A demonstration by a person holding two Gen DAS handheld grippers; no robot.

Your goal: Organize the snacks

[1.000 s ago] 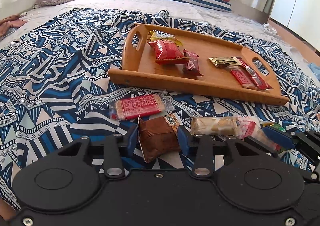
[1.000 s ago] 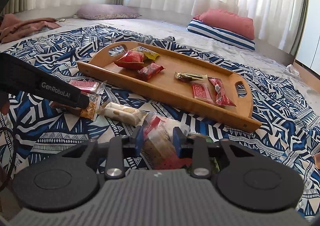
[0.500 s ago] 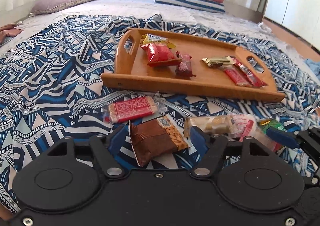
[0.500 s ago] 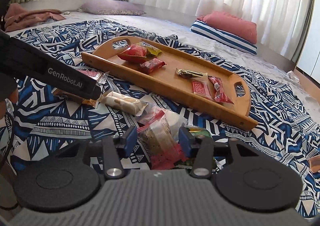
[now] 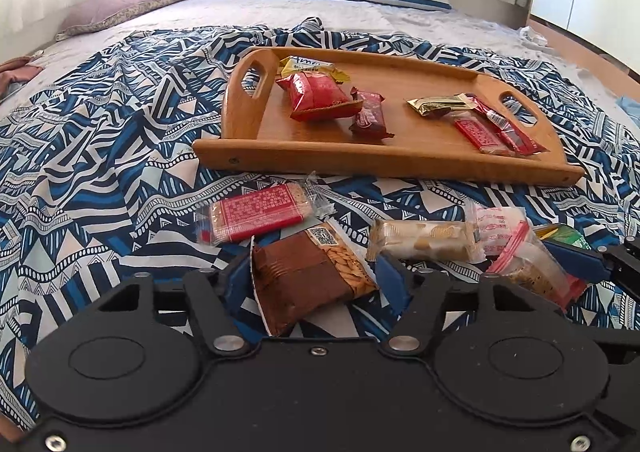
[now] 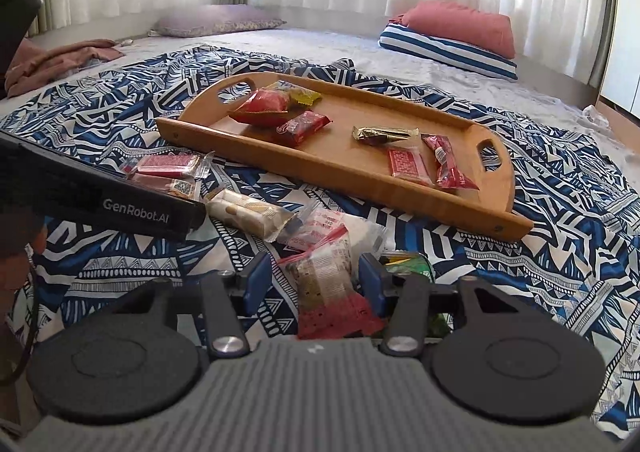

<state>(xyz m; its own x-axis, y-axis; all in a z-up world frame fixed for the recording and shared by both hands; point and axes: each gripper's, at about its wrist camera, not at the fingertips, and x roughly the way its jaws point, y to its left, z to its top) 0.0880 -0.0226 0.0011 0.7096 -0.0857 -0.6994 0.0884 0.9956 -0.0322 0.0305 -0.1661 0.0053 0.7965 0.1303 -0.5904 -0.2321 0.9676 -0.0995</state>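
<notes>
Snacks are lying loose on the blanket [image 5: 100, 172] near the tray [image 5: 400, 166]. In the left wrist view, the left gripper [image 5: 316, 284] is closing its jaws around a brown packet [image 5: 304, 280]; the blue pads are flanking it, and I cannot tell whether they are pressing yet. A red bar [image 5: 260, 212] is lying just beyond it, a pale bar [image 5: 424, 238] to its right. Six wrapped snacks are sitting in the tray.

In the right wrist view, the right gripper [image 6: 316, 284] is standing half open over a clear packet [image 6: 326, 284] with red ends; gaps are showing on both sides, so nothing is being gripped. A green packet [image 6: 408, 266] is peeking out beside the right pad. Far left, the left gripper's black body is reaching across the frame.
</notes>
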